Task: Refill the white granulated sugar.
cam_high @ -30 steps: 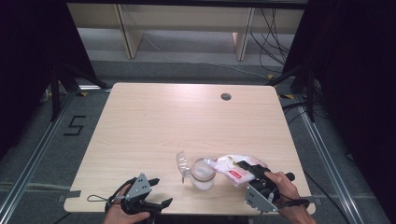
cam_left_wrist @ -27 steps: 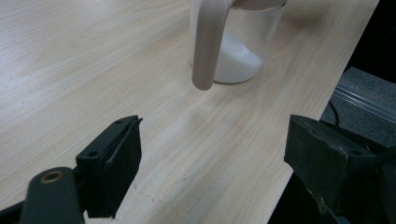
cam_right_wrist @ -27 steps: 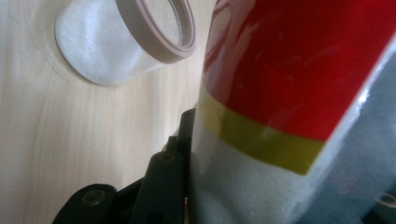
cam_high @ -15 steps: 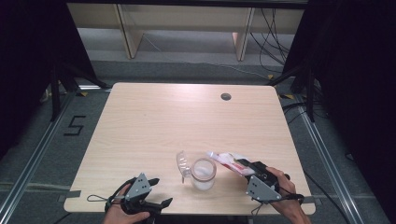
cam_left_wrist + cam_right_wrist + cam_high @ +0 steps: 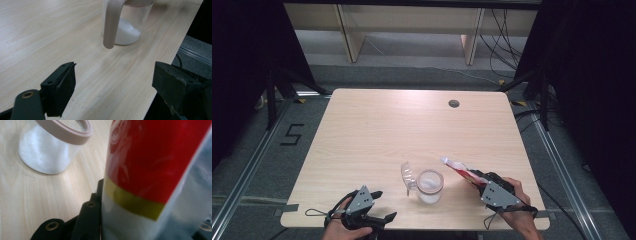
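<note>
Looks like a lab / recording rig, not a home. Bare wood table point(image 5: 377, 135) w/ cable hole point(image 5: 454, 103) stands alone on grey carpet point(image 5: 257, 155). Black curtains point(image 5: 592, 75) hang left & right. Tape "5" point(image 5: 292, 135) marks floor at left; metal rails point(image 5: 557, 165) run along both sides. Loose cables point(image 5: 504, 30) trail far right, by empty shelving point(image 5: 407, 20).
</note>
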Demonstrator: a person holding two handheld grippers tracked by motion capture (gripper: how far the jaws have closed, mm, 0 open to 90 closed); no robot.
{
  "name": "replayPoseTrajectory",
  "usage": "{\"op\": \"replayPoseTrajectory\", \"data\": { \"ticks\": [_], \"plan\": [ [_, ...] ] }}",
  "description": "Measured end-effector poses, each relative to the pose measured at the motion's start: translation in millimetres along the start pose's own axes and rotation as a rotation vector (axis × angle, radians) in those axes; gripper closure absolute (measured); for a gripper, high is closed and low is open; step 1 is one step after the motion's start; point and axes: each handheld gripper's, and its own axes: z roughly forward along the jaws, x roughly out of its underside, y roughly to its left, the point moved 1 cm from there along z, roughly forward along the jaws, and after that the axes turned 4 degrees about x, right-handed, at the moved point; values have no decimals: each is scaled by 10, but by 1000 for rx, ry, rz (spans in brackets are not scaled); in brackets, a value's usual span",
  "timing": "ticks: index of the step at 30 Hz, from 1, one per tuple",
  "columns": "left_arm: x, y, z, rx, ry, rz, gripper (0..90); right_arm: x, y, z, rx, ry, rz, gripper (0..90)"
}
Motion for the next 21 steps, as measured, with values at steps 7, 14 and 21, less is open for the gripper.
{"op": "replayPoseTrajectory", "data": {
  "ticks": [7,14,21],
  "plan": [
    [2,-5,2,-3,-1,-1,185,58,3,-60,7,2,136,753],
    [1,-6,3,-4,0,-2,184,99,-9,-91,21,-7,247,750],
    [4,-12,14,-2,-5,-10,184,143,-13,-127,35,-37,344,739]
  ]
}}
